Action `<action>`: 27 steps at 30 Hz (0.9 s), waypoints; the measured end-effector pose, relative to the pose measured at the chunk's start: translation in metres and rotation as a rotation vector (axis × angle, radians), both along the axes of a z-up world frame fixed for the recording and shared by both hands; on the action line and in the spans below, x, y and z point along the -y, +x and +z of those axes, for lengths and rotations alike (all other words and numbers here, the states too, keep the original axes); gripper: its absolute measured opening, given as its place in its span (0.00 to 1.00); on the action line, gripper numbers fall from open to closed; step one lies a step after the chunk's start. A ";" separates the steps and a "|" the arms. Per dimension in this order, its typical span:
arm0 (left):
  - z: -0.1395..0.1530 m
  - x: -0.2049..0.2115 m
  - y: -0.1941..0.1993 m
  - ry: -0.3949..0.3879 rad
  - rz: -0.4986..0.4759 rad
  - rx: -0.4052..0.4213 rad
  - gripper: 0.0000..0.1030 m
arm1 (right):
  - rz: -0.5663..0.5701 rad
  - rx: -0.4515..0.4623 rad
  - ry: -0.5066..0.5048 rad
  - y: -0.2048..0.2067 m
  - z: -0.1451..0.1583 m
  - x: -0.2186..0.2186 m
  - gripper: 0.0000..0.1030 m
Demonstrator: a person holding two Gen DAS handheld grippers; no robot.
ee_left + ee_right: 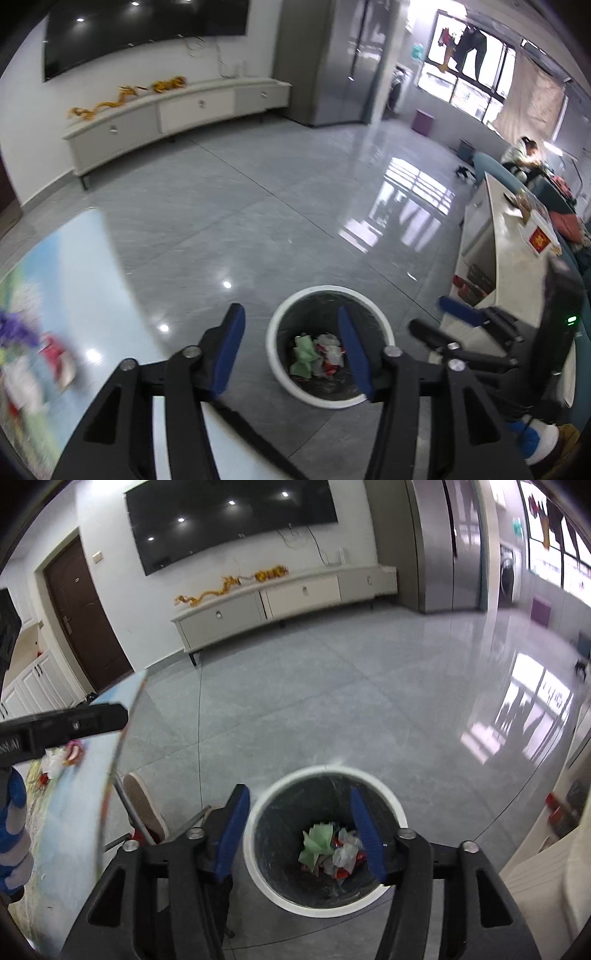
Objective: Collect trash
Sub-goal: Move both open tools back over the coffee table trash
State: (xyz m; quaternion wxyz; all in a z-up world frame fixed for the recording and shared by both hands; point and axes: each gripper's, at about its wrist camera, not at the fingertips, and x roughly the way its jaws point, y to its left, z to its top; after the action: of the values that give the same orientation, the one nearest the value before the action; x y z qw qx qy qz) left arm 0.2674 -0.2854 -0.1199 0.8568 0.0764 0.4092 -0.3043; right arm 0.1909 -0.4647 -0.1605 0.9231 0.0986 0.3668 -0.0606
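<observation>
hanging over the white-rimmed trash bin (271,345), the left gripper (291,345) is seen with its blue pads parted and nothing held between them. the right gripper (301,830) is likewise spread apart and empty above the same bin (251,834). crumpled trash (332,849), green, white and red, lies at the bin's bottom. more scraps (59,757) are left on the table (74,849) beside the bin.

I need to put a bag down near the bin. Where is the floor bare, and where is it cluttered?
Bare grey tile floor runs from the white-rimmed round bin to the long cream TV cabinet. Crowded: the pale blue table with a chair beneath it left of the bin, and the white counter right of it.
</observation>
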 end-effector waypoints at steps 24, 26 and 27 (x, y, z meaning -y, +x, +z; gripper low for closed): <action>0.088 -0.232 -0.114 -0.021 0.385 0.365 0.68 | 0.169 0.270 -0.286 -0.084 0.138 -0.176 0.85; 0.090 -0.242 -0.124 -0.023 0.406 0.381 0.68 | 0.178 0.283 -0.279 -0.090 0.142 -0.181 0.85; 0.090 -0.246 -0.128 -0.025 0.416 0.386 0.68 | 0.179 0.290 -0.274 -0.093 0.144 -0.184 0.85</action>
State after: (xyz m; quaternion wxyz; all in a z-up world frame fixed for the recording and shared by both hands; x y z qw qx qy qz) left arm 0.1397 -0.0390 -0.0303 0.9638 0.0367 0.2414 -0.1070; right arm 0.0981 -0.2807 -0.0164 0.9726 -0.0530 0.2259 -0.0128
